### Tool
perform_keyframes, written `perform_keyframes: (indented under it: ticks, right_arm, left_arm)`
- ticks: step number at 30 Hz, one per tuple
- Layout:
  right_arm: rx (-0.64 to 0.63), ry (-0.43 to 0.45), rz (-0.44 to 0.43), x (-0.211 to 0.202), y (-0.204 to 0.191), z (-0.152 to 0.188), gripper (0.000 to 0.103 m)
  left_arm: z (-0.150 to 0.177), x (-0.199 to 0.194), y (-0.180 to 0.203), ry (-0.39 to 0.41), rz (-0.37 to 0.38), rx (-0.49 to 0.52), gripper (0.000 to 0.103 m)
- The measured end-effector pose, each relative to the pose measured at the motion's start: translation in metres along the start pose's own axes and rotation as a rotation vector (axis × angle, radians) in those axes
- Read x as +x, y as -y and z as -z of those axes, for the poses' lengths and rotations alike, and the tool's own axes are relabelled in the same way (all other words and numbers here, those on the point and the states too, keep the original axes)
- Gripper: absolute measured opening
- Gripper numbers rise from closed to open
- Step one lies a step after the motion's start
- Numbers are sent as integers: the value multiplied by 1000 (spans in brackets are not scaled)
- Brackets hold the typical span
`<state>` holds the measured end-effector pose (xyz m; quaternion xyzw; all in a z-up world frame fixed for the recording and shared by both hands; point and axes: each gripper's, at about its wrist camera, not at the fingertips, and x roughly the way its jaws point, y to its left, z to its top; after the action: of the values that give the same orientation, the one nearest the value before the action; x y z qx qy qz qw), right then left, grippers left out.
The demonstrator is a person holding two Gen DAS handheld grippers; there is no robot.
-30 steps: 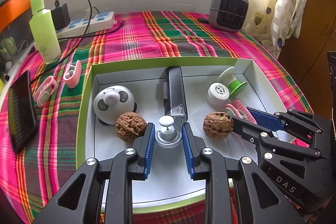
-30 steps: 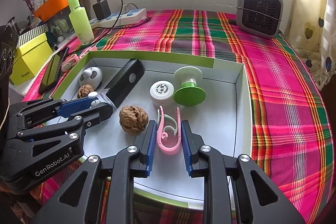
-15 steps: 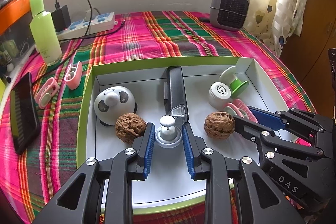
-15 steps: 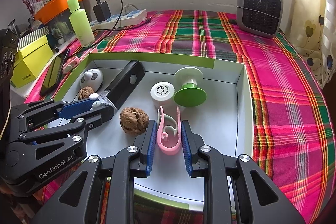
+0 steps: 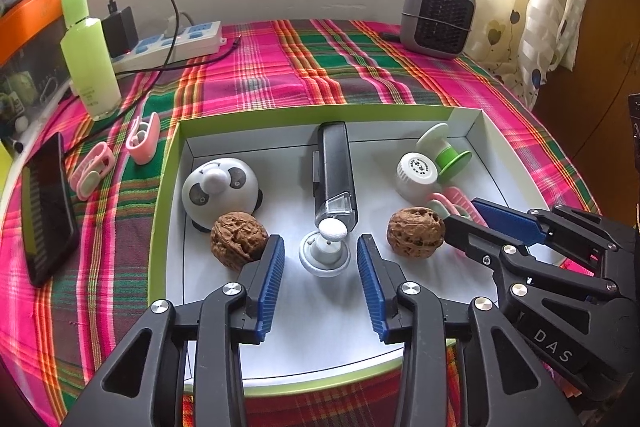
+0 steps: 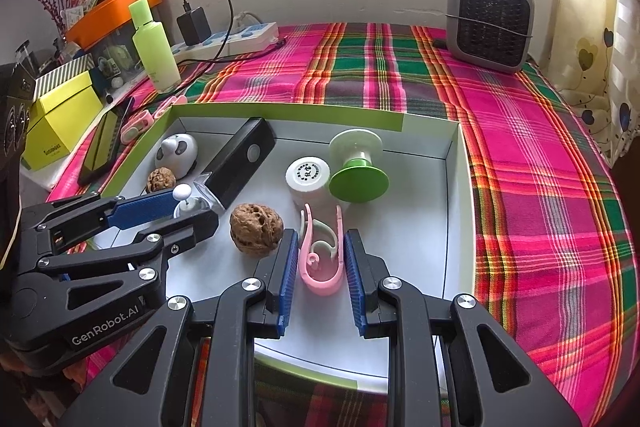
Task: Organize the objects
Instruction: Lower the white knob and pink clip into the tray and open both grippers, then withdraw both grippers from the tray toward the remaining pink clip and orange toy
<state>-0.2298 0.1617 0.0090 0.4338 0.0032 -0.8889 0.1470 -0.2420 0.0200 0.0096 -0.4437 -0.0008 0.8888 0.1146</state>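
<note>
In the left wrist view, my left gripper (image 5: 320, 267) hangs over the front of the white, green-rimmed box (image 5: 168, 187). Its jaws are opening, and the blue pads stand clear on both sides of a small grey knob with a white ball top (image 5: 325, 251), which rests on the box floor. A walnut (image 5: 238, 239) lies against the left finger. In the right wrist view, my right gripper (image 6: 320, 267) is shut on a pink clip (image 6: 322, 263) low over the box floor (image 6: 420, 227). A second walnut (image 6: 256, 229) sits just to its left.
The box also holds a panda toy (image 5: 220, 187), a black device (image 5: 334, 167), a white jar (image 5: 416, 173) and a green spool (image 5: 448, 151). On the plaid cloth to the left lie two pink clips (image 5: 142, 139), a phone (image 5: 48, 203), a green bottle (image 5: 90, 59) and a power strip (image 5: 172, 43). A heater (image 5: 438, 15) stands far right.
The left jaws have spread apart and let go of the grey knob, which now stands free on the box floor. The right gripper and the pink clip have not moved.
</note>
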Motion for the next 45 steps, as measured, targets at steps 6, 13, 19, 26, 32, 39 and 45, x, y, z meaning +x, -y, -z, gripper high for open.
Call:
perform_keyframes:
  ticks: [6, 13, 19, 26, 32, 39, 45]
  right_arm:
    - [8, 6, 1, -4, 0, 2, 25]
    - [10, 19, 0, -12, -1, 5, 32]
    - [6, 25, 5, -18, -4, 8, 33]
    - [4, 40, 7, -26, -9, 12, 33]
    - [3, 63, 26, -40, -15, 20, 33]
    - [-8, 96, 30, -59, -22, 29, 33]
    - [-14, 114, 38, -69, -27, 37, 33]
  left_arm:
    - [2, -8, 1, 11, -6, 0, 40]
    - [7, -20, 4, 21, -12, -1, 42]
    - [10, -26, 6, 26, -19, -6, 43]
    - [17, -37, 5, 40, -26, -12, 43]
    - [25, -48, 7, 49, -17, -22, 43]
    - [36, -63, 8, 70, -26, -23, 43]
    - [42, -76, 12, 85, -23, -18, 43]
